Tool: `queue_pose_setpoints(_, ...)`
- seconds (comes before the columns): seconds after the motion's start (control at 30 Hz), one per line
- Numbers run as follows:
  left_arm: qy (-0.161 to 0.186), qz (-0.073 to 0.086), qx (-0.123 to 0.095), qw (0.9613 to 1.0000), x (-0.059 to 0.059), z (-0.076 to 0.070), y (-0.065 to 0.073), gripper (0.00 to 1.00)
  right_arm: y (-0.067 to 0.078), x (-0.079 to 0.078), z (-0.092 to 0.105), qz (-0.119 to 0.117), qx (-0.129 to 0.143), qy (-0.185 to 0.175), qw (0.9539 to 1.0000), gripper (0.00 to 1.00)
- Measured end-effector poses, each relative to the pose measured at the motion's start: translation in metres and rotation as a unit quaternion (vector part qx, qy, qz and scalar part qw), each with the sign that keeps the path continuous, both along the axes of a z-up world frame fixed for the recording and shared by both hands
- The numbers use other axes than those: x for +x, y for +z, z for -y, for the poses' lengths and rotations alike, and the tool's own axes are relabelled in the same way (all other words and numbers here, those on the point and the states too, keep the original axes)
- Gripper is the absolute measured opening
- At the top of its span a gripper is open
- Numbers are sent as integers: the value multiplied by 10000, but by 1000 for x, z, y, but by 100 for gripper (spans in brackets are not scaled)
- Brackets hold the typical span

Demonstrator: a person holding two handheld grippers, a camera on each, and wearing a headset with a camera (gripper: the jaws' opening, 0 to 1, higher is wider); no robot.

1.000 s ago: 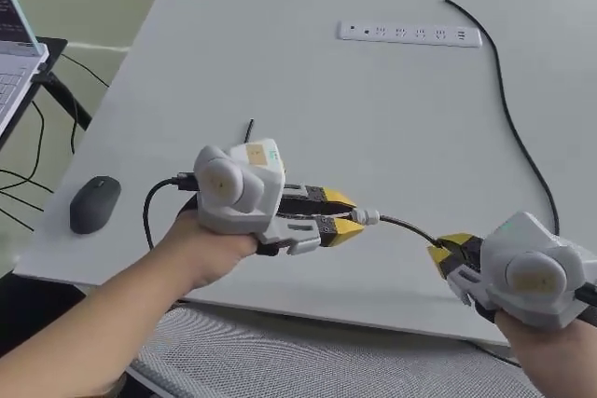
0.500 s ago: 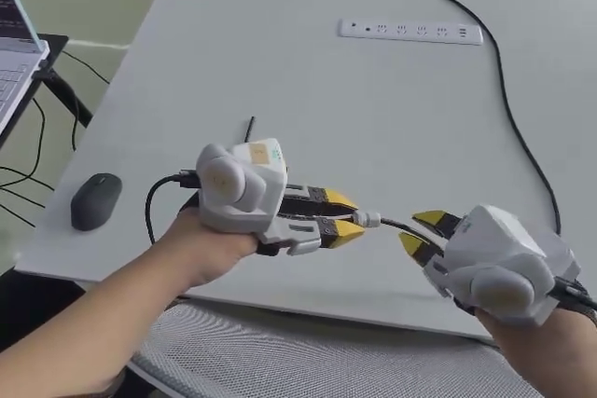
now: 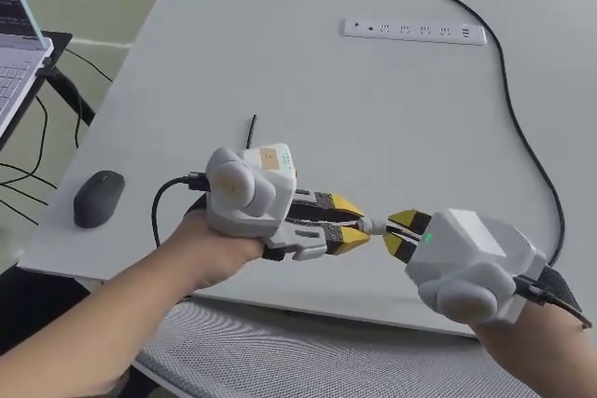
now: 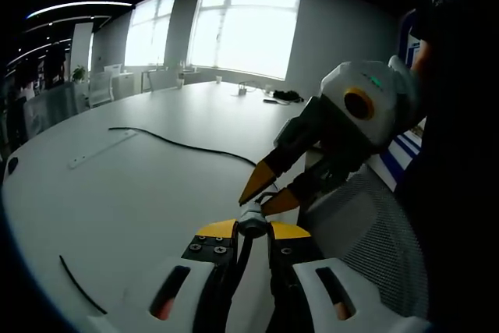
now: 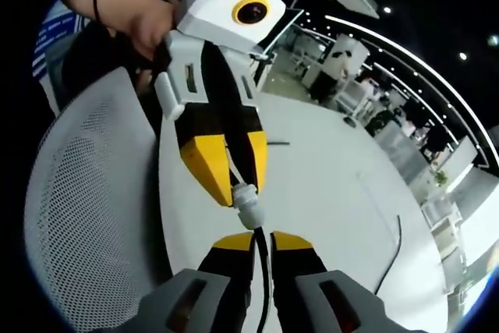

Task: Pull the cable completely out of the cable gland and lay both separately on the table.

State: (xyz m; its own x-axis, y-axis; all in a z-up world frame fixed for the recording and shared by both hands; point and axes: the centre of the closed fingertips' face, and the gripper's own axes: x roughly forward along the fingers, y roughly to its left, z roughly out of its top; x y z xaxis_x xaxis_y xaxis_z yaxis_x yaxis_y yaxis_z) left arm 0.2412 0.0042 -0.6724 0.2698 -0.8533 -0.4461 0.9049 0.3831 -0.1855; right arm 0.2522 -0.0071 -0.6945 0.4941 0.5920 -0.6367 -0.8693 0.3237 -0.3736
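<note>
My left gripper (image 3: 353,223) hangs over the table's near edge, shut on the small white cable gland (image 3: 371,226), which pokes out past its yellow tips. In the left gripper view the gland (image 4: 251,220) sits between the jaws of the left gripper (image 4: 253,230). My right gripper (image 3: 399,233) faces it tip to tip, just right of the gland. In the right gripper view the thin black cable (image 5: 263,267) runs from the gland (image 5: 248,202) down between the close-set jaws of the right gripper (image 5: 262,241), which are shut on it.
A white power strip (image 3: 413,32) lies at the far side of the table (image 3: 308,100), its black cord (image 3: 522,137) curving to the right edge. A short black strand (image 3: 252,128) lies mid-table. To the left stand a mouse (image 3: 98,198) and laptop (image 3: 14,44). A mesh chair (image 3: 280,351) is below.
My right gripper opened, slid left along the cable from far down it up to the gland, and has shut again. The left gripper has kept hold of the gland.
</note>
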Motion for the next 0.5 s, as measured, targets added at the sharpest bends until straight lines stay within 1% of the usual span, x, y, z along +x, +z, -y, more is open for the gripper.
queue_pose_setpoints(0.27, -25, 12, -31, 10000, 0, 0, 2, 15, 2, -1, 0, -34, 86, -42, 9999, 0)
queue_pose_setpoints(0.37, -30, 21, -32, 10000, -1, 0, 3, 15, 2, -1, 1, -102, 168, -116, 9997, 0)
queue_pose_setpoints(0.43, -23, 21, -34, 10000, -1, 0, 3, 15, 1, -1, 2, -118, 157, -148, 9997, 0)
queue_pose_setpoints(0.5, -12, 17, -29, 10000, 0, 0, 3, 15, 0, 1, 4, -198, 211, -244, 9993, 0)
